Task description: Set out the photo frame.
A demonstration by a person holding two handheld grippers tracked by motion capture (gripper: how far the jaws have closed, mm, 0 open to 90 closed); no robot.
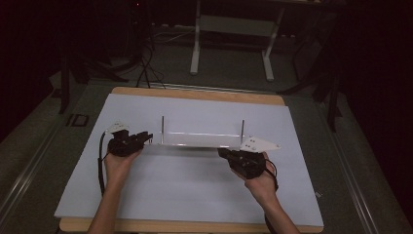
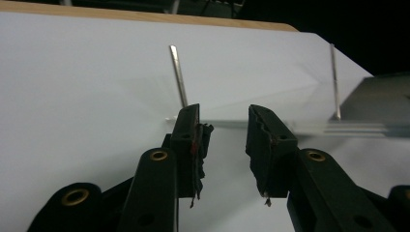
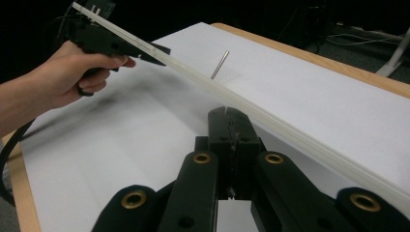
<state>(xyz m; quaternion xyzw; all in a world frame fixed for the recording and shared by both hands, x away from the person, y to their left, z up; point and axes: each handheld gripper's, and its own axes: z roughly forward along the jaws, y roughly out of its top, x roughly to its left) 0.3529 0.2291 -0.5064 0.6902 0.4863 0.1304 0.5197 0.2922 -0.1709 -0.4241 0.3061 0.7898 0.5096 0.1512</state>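
With the right hand-held gripper (image 1: 225, 152) clamping the clear plate (image 1: 195, 139) at 3 o'clock, the left hand-held gripper (image 1: 148, 137) is gaping at 9 o'clock, judging the two-handed lift half prepared.

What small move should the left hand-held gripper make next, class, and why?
Probably ease the left hand-held gripper forward and shut it on the clear plate's near end. Its jaws stand open with the plate's edge just beyond them, while the right hand-held gripper looks shut at the other end.
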